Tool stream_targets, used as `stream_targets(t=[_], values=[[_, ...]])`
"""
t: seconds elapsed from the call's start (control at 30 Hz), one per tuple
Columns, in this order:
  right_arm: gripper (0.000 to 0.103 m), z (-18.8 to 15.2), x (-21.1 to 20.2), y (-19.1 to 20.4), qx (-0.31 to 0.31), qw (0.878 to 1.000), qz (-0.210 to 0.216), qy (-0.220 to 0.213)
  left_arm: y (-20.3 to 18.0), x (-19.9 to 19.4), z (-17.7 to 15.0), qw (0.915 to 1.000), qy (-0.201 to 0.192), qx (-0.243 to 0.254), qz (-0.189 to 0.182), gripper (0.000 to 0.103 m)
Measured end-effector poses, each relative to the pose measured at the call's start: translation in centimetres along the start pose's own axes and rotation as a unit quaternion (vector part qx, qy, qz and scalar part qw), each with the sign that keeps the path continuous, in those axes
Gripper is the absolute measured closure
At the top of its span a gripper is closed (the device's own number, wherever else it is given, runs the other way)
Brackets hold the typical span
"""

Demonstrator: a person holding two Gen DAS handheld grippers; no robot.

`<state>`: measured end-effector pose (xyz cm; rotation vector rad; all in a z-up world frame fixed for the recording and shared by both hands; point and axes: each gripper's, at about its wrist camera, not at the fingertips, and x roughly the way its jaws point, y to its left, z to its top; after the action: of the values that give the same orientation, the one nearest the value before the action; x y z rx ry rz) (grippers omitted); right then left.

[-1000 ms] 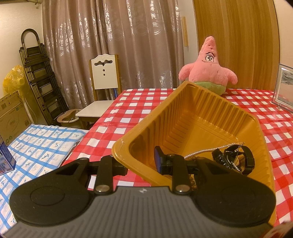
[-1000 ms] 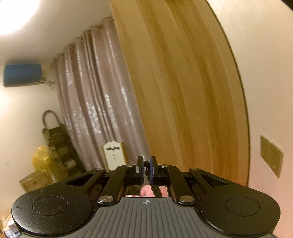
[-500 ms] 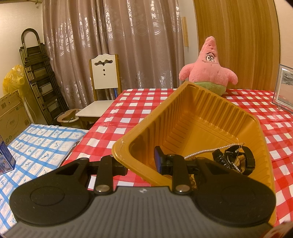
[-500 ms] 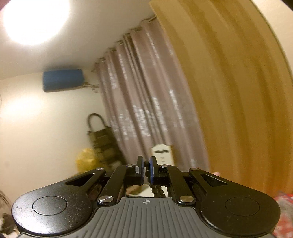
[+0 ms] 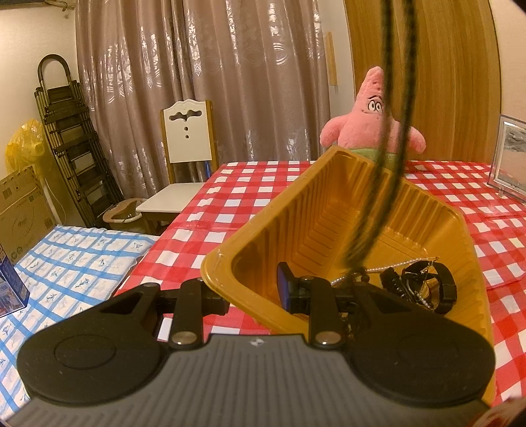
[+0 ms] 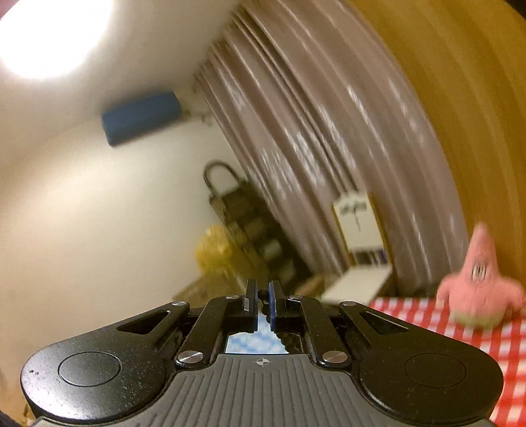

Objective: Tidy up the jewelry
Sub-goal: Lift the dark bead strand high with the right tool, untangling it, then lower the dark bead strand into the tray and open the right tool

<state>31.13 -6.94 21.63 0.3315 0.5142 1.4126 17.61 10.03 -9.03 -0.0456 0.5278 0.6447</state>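
My right hand-held gripper (image 6: 261, 307) pinches the black bead necklace (image 5: 393, 138), dangling over the yellow tray (image 5: 296, 210); left hand-held gripper (image 5: 253, 290) clamps the tray's corner. Risk: swinging strand (blurred) lands outside the rim.

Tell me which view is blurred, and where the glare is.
Right wrist view: motion-smeared curtain and plush toy, ceiling light blown out to white glare. Left wrist view: sharp, except the dangling beaded necklace, streaked over the yellow tray.
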Motion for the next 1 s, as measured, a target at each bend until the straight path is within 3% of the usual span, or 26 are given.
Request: stream_targets(t=[0.17,0.5,0.63,0.83,0.9,1.0], values=[[0.097,-4.8,3.3,-4.2,0.067,0.995,-0.036,0.064,0.0,0.0,-0.1,1.0,-0.001,0.0,0.0,0.078],[0.097,-14.8,5.9,-11.4,0.159,0.968,-0.11,0.16,-0.1,0.0,-0.2,1.0,0.001,-0.001,0.001,0.078],[0.097,-14.1,6.3,-10.7,0.155,0.973,-0.089,0.145,0.0,0.0,-0.3,1.0,0.001,-0.002,0.0,0.078],[0.097,-12.3,4.5,-9.5,0.143,0.989,0.017,0.022,0.0,-0.1,-0.2,1.0,0.002,-0.003,0.0,0.078],[0.097,-13.2,4.6,-10.4,0.155,0.988,0.003,0.028,0.0,-0.1,-0.2,1.0,0.002,-0.003,0.0,0.078],[0.097,-16.9,6.0,-12.9,0.159,0.977,-0.096,0.1,0.0,-0.2,-0.2,1.0,0.004,-0.005,0.0,0.078]])
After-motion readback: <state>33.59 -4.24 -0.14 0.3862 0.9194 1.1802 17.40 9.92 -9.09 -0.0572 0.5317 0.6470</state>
